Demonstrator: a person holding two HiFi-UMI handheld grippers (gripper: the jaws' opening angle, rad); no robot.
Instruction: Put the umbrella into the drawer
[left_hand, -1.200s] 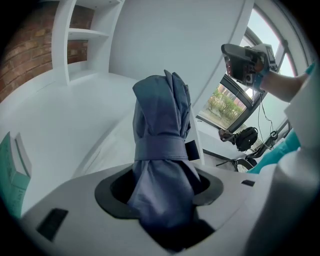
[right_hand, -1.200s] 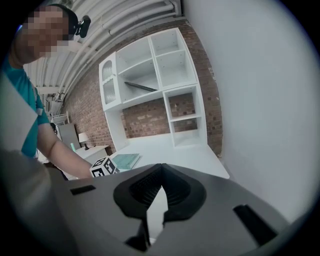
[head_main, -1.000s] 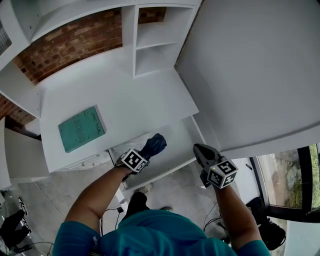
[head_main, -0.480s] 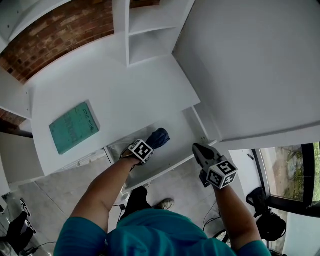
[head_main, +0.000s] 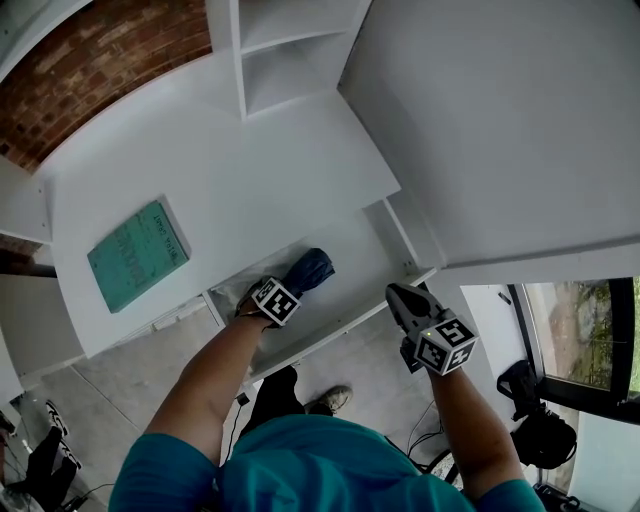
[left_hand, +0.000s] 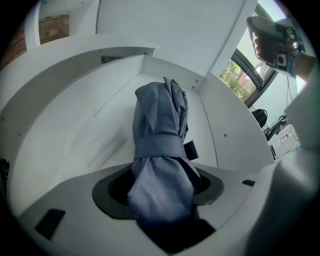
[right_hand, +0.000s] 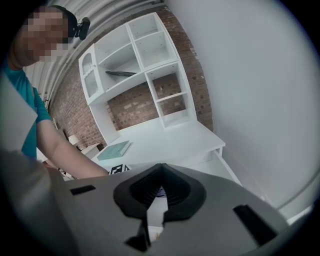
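A folded blue-grey umbrella with a strap round its middle lies lengthwise in the open white drawer under the desk top. My left gripper is shut on the umbrella's near end and points steeply down into the drawer. In the left gripper view the umbrella runs out from between the pads of my left gripper over the drawer floor. My right gripper hovers off the drawer's front right corner. It is shut and holds nothing, which the right gripper view confirms for my right gripper.
A teal book lies on the white desk top at the left. A white shelf unit stands at the back against a brick wall. A tall white panel borders the drawer's right side. The person's shoe is below the drawer front.
My left gripper has sunk with the umbrella lower into the drawer. My right gripper has dropped a little beside the drawer's front corner.
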